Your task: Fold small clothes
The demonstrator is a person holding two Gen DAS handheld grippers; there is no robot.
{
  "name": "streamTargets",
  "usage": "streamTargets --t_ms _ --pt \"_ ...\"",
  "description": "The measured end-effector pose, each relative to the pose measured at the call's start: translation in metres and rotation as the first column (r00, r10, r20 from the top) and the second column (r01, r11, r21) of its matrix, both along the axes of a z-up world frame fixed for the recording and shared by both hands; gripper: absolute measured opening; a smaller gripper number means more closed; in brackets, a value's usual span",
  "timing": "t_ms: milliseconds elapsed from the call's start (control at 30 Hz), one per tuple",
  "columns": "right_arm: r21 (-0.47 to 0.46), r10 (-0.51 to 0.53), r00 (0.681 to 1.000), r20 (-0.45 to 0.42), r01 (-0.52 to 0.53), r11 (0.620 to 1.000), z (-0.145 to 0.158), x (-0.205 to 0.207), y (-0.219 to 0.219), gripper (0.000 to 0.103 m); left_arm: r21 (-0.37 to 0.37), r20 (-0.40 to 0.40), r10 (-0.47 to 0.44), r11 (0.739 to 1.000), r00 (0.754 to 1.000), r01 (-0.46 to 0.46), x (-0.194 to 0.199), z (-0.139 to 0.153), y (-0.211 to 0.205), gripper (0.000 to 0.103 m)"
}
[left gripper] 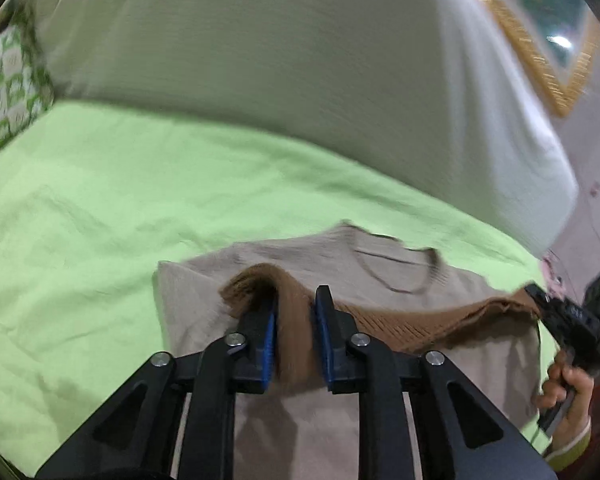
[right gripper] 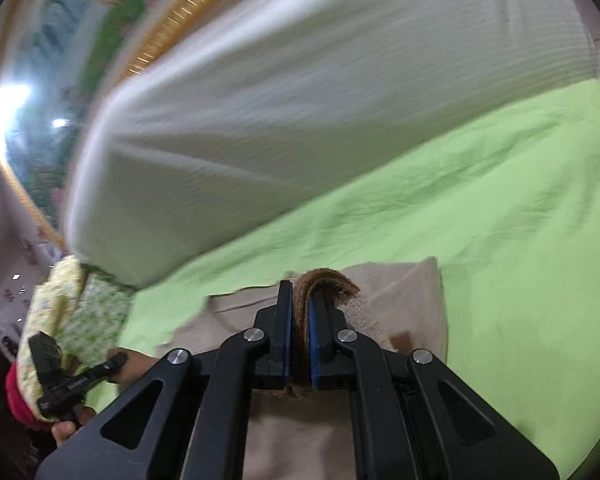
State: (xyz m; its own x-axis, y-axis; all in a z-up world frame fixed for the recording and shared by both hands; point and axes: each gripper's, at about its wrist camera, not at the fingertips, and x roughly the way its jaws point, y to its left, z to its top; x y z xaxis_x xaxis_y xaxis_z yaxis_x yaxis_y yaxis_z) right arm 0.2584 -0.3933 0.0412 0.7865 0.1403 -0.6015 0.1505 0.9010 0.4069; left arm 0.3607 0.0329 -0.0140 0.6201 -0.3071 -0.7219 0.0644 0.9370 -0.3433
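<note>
Surface: a bed under a light green sheet (left gripper: pixel 100 208); a large white pillow (left gripper: pixel 260 60) lies along its far side.
Garment: a beige top (left gripper: pixel 300 412) lies on the sheet, at the near side of the bed, neckline (left gripper: pixel 404 272) toward the far side. Its brown ribbed hem (left gripper: pixel 400 324) is lifted and stretched across the body of the top between the two grippers.
Left gripper (left gripper: pixel 295 320): fingers narrow, blue pads on either side of a fold of the brown hem, the cloth filling the gap between them. In the right wrist view this gripper (right gripper: pixel 72 380) shows at the near left, gripped by a hand in a floral sleeve (right gripper: pixel 56 320).
Right gripper (right gripper: pixel 299 320): fingers nearly together, pinching the other end of the brown hem, a tuft of it standing up past the tips. In the left wrist view it (left gripper: pixel 560 316) sits at the right edge, with a hand (left gripper: pixel 568 396) on its handle.
Surroundings: a green-and-white patterned cushion (left gripper: pixel 8 88) at the far left; a gold-framed picture (right gripper: pixel 100 20) on the wall behind the pillow.
Sharpness: both views are smeared with motion blur.
</note>
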Motion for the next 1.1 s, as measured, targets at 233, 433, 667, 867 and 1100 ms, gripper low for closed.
streamTargets --t_ms 233,433,667,867,1100 --pt "0.035 -0.105 0.994 0.016 0.104 0.994 -0.002 -0.005 -0.022 0.062 -0.01 0.033 0.07 0.998 0.997 -0.069 -0.012 0.002 0.029 0.056" --pt "-0.038 -0.04 0.999 0.016 0.04 0.998 0.008 -0.034 -0.013 0.062 0.122 0.046 0.011 0.992 0.999 -0.017 -0.049 -0.003 0.024 0.068" --pt "-0.314 0.111 0.988 -0.104 -0.138 0.939 0.005 -0.007 0.031 0.063 0.316 0.024 -0.11 0.944 0.994 0.097 -0.027 -0.008 -0.003 0.074" --pt "-0.477 0.132 0.958 -0.255 -0.243 0.845 -0.032 0.036 0.053 0.063 0.42 -0.041 -0.117 0.899 0.992 0.123 0.016 -0.035 -0.022 0.062" --pt "-0.417 0.105 0.985 -0.134 -0.152 0.896 -0.026 0.022 0.037 0.01 0.397 0.009 -0.121 0.911 0.993 0.107 0.012 -0.029 -0.03 0.007"
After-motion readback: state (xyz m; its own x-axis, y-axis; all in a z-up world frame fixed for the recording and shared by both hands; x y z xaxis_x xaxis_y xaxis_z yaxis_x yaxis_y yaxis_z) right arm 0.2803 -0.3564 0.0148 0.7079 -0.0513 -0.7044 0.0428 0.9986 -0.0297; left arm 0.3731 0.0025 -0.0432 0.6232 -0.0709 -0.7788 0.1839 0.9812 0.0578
